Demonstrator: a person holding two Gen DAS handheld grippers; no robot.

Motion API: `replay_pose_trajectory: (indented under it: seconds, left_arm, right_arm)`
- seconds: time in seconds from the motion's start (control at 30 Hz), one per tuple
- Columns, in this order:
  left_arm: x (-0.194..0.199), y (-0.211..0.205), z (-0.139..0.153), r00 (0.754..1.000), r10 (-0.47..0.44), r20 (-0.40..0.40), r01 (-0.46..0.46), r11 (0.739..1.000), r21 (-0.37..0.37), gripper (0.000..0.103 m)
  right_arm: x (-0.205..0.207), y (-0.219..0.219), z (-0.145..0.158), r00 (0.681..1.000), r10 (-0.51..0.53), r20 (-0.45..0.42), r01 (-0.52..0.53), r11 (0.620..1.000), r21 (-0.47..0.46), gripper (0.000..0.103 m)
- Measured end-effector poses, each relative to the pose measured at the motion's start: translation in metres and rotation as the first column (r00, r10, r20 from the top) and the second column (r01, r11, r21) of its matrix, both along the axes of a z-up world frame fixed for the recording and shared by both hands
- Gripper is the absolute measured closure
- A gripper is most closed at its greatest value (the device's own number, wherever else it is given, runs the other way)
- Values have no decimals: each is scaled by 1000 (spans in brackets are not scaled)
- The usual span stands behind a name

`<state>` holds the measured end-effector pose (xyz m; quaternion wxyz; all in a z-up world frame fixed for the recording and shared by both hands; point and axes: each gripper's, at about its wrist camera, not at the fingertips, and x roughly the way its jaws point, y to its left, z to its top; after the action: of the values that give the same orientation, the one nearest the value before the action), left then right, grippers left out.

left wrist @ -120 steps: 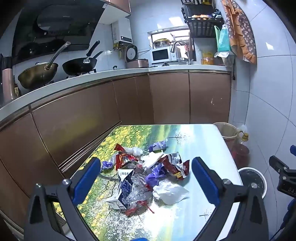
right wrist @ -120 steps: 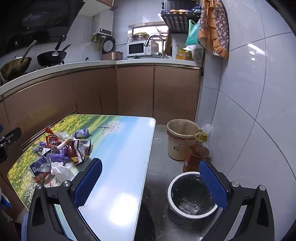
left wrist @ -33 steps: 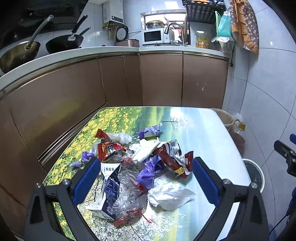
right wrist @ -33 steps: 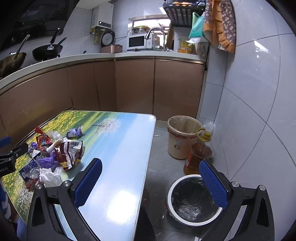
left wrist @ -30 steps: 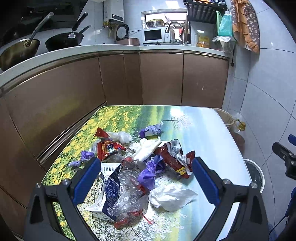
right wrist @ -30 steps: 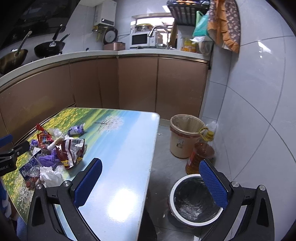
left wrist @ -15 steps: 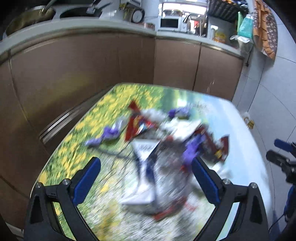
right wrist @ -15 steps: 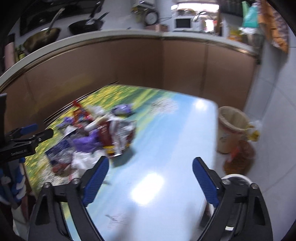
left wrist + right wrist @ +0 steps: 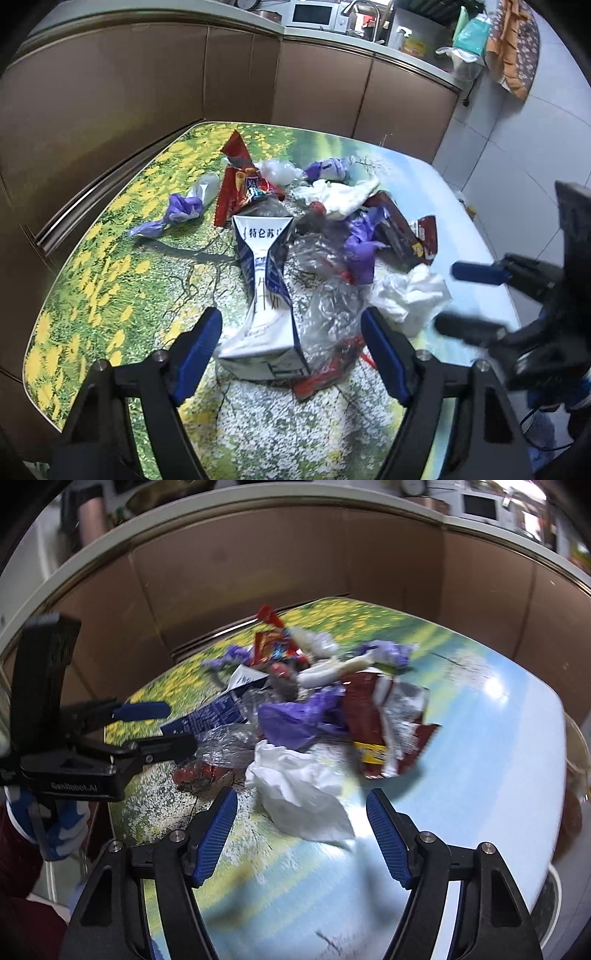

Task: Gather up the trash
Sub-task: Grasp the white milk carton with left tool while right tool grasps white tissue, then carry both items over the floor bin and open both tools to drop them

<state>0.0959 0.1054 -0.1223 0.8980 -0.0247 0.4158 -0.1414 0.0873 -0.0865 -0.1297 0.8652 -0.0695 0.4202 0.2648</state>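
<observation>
A heap of trash lies on the flower-print table (image 9: 110, 266): a blue-and-white milk carton (image 9: 264, 291), clear crumpled plastic (image 9: 332, 302), a white crumpled tissue (image 9: 410, 295), purple wrappers (image 9: 360, 247) and red snack bags (image 9: 240, 184). My left gripper (image 9: 291, 354) is open, its jaws on either side of the carton's near end. My right gripper (image 9: 301, 834) is open, just in front of the white tissue (image 9: 299, 794). The right gripper also shows at the right of the left wrist view (image 9: 476, 299), and the left gripper at the left of the right wrist view (image 9: 155, 731).
Brown kitchen cabinets (image 9: 147, 81) stand behind the table under a counter with a microwave (image 9: 317, 14). A tan bin's rim (image 9: 578, 746) shows past the table's right edge. The blue part of the table (image 9: 491, 760) lies to the right of the heap.
Both grippers have swung down and in toward the trash heap. The left one now straddles the milk carton and the right one, formerly facing the floor bins, faces the white tissue.
</observation>
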Motion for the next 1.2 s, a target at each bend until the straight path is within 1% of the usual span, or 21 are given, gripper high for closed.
replay_pose_trajectory:
  seconds: [0.1, 0.17, 0.23, 0.27, 0.3, 0.33, 0.4, 0.43, 0.5, 0.53, 0.57, 0.6, 0.63, 0.67, 0.77, 0.87, 0.93, 1.0, 1.1, 1.17, 1.2]
  left_arm:
    - [12, 9, 7, 1000, 24, -10, -24, 999, -48, 27]
    - [22, 14, 8, 998, 50, -25, -51, 998, -39, 27]
    - [37, 17, 6, 995, 68, -68, -70, 997, -27, 28]
    - [44, 18, 3, 993, 62, -101, -65, 997, -28, 33]
    - [53, 19, 0, 988, 52, -142, -56, 998, -27, 41]
    - [59, 20, -4, 983, 46, -175, -50, 999, -20, 44]
    - [70, 18, -11, 973, 29, -228, -29, 1000, 0, 51]
    - [74, 18, -15, 968, 18, -251, -15, 1000, 11, 52]
    - [80, 14, -22, 954, -10, -298, 19, 999, 26, 54]
    - [81, 13, -25, 949, -19, -315, 30, 999, 31, 55]
    - [81, 11, -27, 947, -23, -319, 39, 998, 43, 56]
    - [80, 8, -28, 948, -32, -318, 55, 997, 61, 60]
    - [79, 6, -28, 948, -33, -316, 57, 996, 66, 65]
    - [78, 7, -29, 947, -31, -319, 53, 997, 60, 73]
    - [73, 12, -29, 949, 0, -315, 12, 999, 37, 76]
    - [61, 19, -19, 962, 24, -273, -17, 999, 27, 77]
    - [53, 26, -8, 970, 49, -239, -42, 999, 34, 77]
    - [43, 34, 8, 979, 80, -187, -75, 997, 37, 77]
    - [29, 37, 35, 988, 103, -118, -101, 995, 29, 77]
    - [23, 31, 55, 992, 96, -80, -95, 995, 19, 77]
    - [19, 23, 63, 995, 76, -59, -76, 997, 12, 77]
  right_arm:
    - [7, 10, -9, 1000, 24, -16, -24, 1000, -16, 32]
    - [10, 14, -12, 999, 35, -22, -35, 999, -17, 34]
    - [11, 15, -13, 999, 40, -23, -40, 999, -14, 36]
    - [11, 14, -12, 999, 41, -25, -41, 999, -12, 39]
    - [11, 11, -12, 999, 41, -28, -42, 999, -12, 42]
    - [12, 11, -13, 999, 43, -34, -43, 999, -11, 43]
    - [15, 10, -16, 998, 42, -48, -43, 999, -3, 51]
    - [17, 9, -17, 998, 43, -55, -43, 999, 1, 53]
    - [16, 7, -17, 997, 43, -63, -43, 999, 5, 63]
    - [17, 6, -18, 997, 44, -69, -44, 999, 7, 65]
    - [17, 5, -19, 996, 46, -77, -45, 999, 10, 69]
    - [17, 4, -20, 995, 49, -83, -48, 999, 13, 79]
    - [17, 3, -21, 995, 53, -89, -52, 999, 16, 84]
    - [15, 2, -22, 994, 55, -92, -54, 998, 17, 90]
    - [7, -4, -19, 995, 56, -83, -54, 998, 29, 94]
    - [-5, -13, -9, 997, 51, -62, -48, 998, 48, 94]
    - [-13, -21, -2, 998, 39, -46, -36, 997, 63, 94]
    - [-19, -33, 6, 999, 17, -32, -14, 996, 84, 94]
    - [-30, -53, 18, 999, -35, -1, 35, 993, 114, 94]
    - [-39, -71, 26, 996, -92, 19, 89, 988, 130, 94]
    - [-43, -79, 28, 993, -119, 24, 114, 985, 133, 94]
